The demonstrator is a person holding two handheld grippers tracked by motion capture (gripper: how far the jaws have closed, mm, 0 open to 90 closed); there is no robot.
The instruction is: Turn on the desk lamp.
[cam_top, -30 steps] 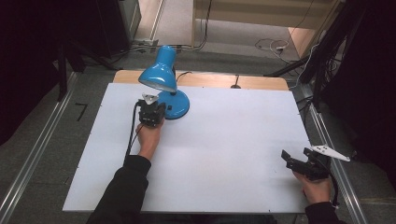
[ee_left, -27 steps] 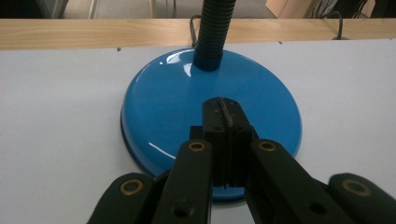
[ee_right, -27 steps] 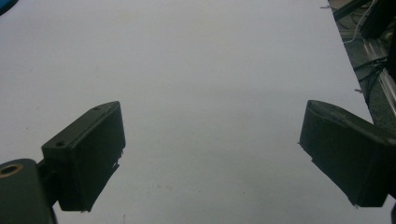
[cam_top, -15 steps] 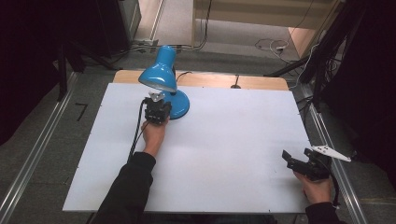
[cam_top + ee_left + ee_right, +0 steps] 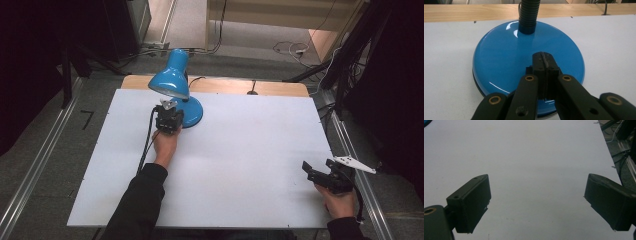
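Left tongs [image 5: 544, 75], pressed shut, sit on the lamp base [image 5: 506, 62], likely to push it; right tongs [image 5: 537, 202] wait wide over the desk [image 5: 250, 150].

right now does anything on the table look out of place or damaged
Nothing stands out. The blue lamp stands upright on its round base on the white table, with no visible damage. The left gripper is shut over the base; the right gripper is open.

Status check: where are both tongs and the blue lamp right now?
Left tongs shut, tips over the lamp base. Right tongs open, nothing between them, over bare table. Nothing in the way.
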